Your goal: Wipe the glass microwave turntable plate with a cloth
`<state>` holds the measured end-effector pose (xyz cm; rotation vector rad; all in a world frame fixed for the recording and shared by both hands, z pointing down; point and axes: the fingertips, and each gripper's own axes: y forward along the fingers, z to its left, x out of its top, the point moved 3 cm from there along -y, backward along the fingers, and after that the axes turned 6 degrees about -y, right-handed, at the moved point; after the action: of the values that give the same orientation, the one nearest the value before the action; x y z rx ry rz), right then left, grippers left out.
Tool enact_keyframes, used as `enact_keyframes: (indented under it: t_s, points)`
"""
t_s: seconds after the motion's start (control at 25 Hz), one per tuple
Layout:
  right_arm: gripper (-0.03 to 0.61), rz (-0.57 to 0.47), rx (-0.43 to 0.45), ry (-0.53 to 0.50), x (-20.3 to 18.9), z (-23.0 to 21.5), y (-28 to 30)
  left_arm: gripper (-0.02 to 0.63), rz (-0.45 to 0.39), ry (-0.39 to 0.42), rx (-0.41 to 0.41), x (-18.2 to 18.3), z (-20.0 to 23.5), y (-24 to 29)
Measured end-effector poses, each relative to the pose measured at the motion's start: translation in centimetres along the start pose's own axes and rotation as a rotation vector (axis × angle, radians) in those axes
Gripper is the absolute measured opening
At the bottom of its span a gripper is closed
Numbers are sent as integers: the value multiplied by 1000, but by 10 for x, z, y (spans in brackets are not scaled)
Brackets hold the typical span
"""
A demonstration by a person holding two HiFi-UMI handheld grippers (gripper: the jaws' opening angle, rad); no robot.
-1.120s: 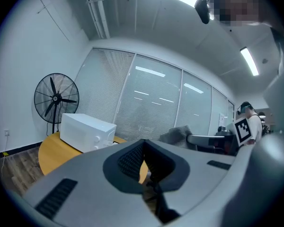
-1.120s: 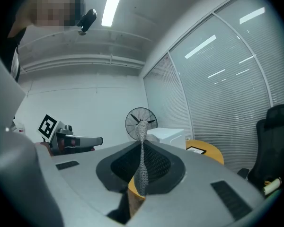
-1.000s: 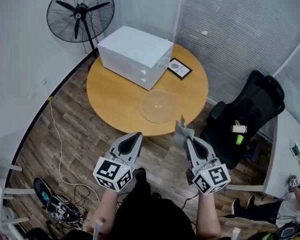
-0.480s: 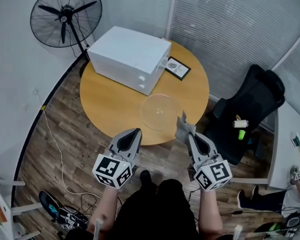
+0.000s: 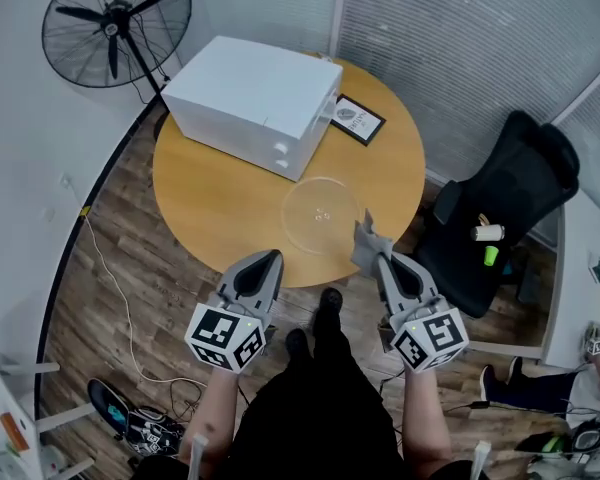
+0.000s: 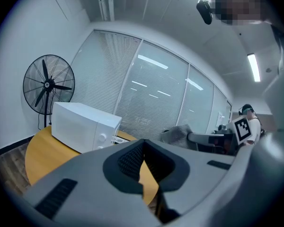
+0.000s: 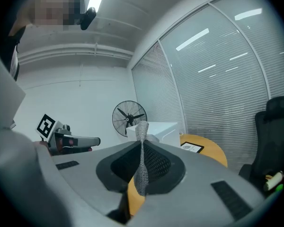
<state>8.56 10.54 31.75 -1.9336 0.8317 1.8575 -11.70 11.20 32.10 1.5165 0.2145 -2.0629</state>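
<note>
head view, nearest me: my right gripper point(image 5: 378, 258) is clamped on the grey cloth point(image 5: 366, 241), and my left gripper point(image 5: 268, 260) is closed on nothing. i'd lower the cloth flat onto the glass and wipe gently — the plate may well slide. the glass turntable plate point(image 5: 322, 215) lies just beyond the cloth, slightly left, near the round table point(image 5: 195, 208)'s front edge — microwave point(image 5: 255, 103) behind.
</note>
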Motion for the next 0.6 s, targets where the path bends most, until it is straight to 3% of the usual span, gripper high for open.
enact_keyframes:
  t_s: [0.6]
  points:
    - [22,12,90,24,6,-79,84,-4,29,-25,80,22,36,90]
